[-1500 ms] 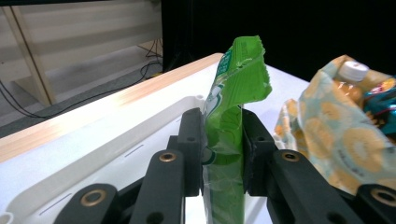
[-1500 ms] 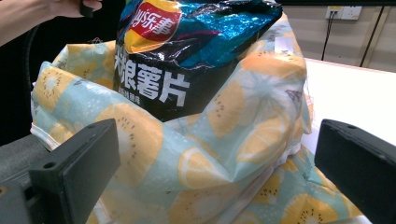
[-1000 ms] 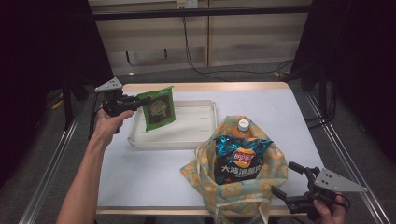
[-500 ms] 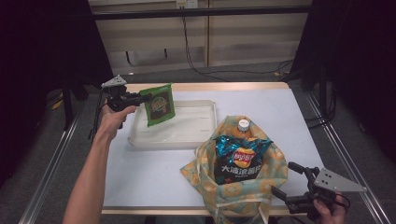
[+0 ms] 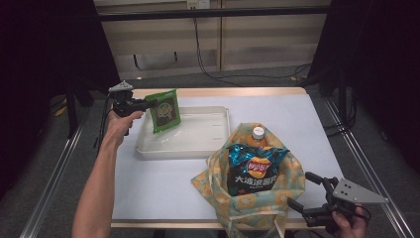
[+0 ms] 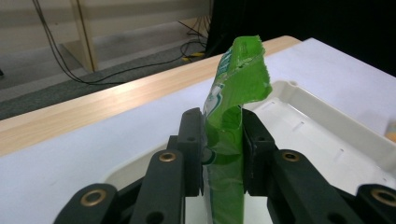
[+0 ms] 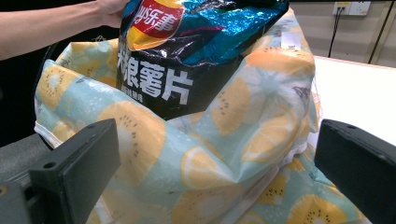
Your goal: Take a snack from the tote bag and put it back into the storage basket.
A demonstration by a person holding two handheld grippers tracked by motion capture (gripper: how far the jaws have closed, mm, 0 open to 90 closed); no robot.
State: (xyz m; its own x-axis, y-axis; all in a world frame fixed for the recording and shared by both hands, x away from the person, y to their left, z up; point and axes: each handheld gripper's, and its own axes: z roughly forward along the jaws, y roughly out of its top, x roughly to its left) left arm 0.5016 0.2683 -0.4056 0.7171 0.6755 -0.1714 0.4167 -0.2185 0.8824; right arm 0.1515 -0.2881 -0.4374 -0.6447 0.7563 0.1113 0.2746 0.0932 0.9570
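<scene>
My left gripper (image 5: pixel 146 104) is shut on the edge of a green snack packet (image 5: pixel 165 110), which hangs over the left end of the white tray (image 5: pixel 198 148). In the left gripper view the packet (image 6: pixel 233 93) stands pinched between the two black jaws, with the tray (image 6: pixel 327 135) beyond. A fruit-patterned cloth bag (image 5: pixel 237 198) stands at the front right of the table, holding a blue-black crisp bag (image 5: pixel 255 171) and an orange-drink bottle (image 5: pixel 257 135). My right gripper (image 5: pixel 302 191) waits open just right of the bag. Its view faces the bag (image 7: pixel 196 158) and crisp bag (image 7: pixel 187 60) between wide jaws.
The white tabletop (image 5: pixel 163 188) has free room in front of the tray and at the back right. Metal rails run along both table sides. A person's forearm (image 5: pixel 99 178) reaches up the left side. Cables lie on the floor behind the table.
My left gripper has carried the green packet rightward and down, from beyond the tray's left edge to over its left end. The right gripper has stayed put.
</scene>
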